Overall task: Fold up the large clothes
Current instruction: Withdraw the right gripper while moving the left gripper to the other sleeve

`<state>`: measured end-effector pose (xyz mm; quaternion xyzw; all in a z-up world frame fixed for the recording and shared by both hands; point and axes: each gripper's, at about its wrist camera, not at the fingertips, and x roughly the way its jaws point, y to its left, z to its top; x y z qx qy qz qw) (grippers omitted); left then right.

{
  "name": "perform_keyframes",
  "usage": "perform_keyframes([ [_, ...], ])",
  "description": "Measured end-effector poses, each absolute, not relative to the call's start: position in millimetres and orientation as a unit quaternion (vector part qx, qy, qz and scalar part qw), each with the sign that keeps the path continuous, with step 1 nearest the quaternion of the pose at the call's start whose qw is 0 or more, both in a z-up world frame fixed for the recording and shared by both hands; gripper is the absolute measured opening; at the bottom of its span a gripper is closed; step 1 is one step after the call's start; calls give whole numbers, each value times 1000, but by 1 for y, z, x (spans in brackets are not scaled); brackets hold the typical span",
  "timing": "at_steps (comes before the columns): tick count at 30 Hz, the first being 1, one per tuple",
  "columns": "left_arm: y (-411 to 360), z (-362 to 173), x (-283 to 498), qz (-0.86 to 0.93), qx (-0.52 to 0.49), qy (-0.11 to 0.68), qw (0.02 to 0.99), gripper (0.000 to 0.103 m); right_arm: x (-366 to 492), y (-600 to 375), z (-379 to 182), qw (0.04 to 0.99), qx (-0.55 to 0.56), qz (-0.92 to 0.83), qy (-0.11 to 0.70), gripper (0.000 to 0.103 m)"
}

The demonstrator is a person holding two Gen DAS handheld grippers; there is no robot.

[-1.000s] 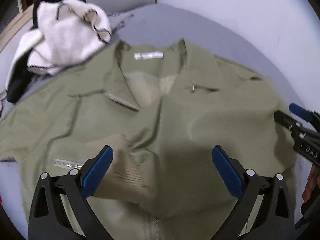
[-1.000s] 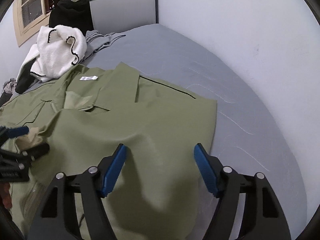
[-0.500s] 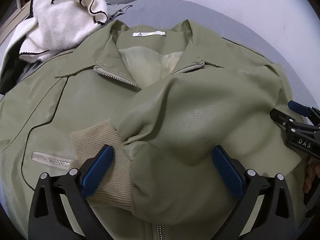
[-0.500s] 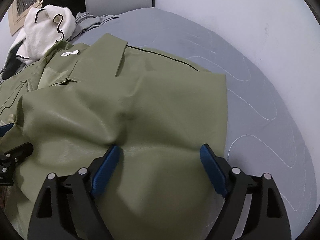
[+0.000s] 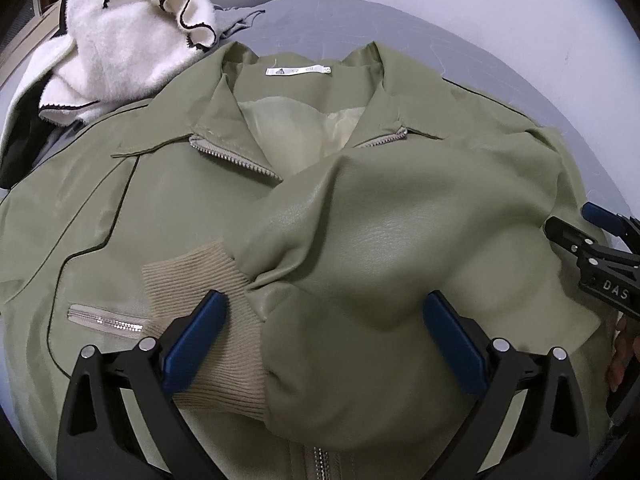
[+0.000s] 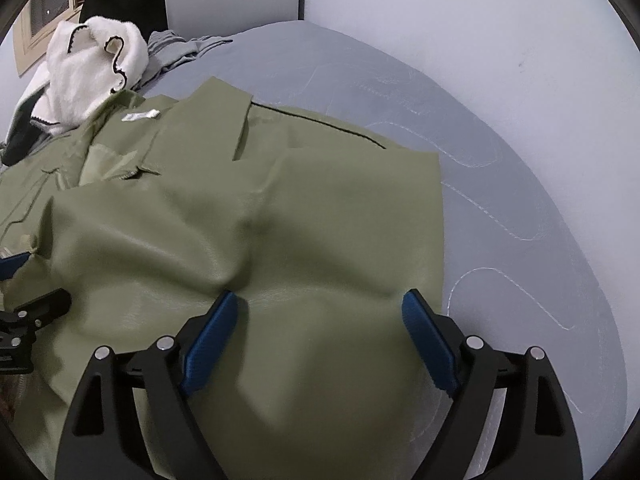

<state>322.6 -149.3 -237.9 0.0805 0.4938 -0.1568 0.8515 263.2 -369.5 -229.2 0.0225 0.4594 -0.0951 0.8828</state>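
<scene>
On the grey mattress [image 6: 500,168]: olive jacket [image 5: 168,208] lies flat, right sleeve [image 5: 400,248] folded across chest; left gripper [image 5: 320,332] spread wide, right gripper [image 6: 320,320] just opened wide, both gripping nothing

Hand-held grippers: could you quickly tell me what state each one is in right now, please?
Left hand-held gripper: open, holding nothing, over the folded sleeve of the green jacket.
Right hand-held gripper: open, jaws just widened, jacket not pinched.

likely bedroom, grey mattress [image 6: 500,152], heaped clothes [image 5: 120,40]
</scene>
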Motion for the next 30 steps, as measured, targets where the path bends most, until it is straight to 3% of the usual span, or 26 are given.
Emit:
perform_keyframes([
  [16,-86,-171,315,-111,43,506,854,97,238,-325,-138,894,-13,-71,442,87],
  [30,58,-153,297,-39,-1,499,866,97,220,-253,-107,904,-40,-37,425,90],
])
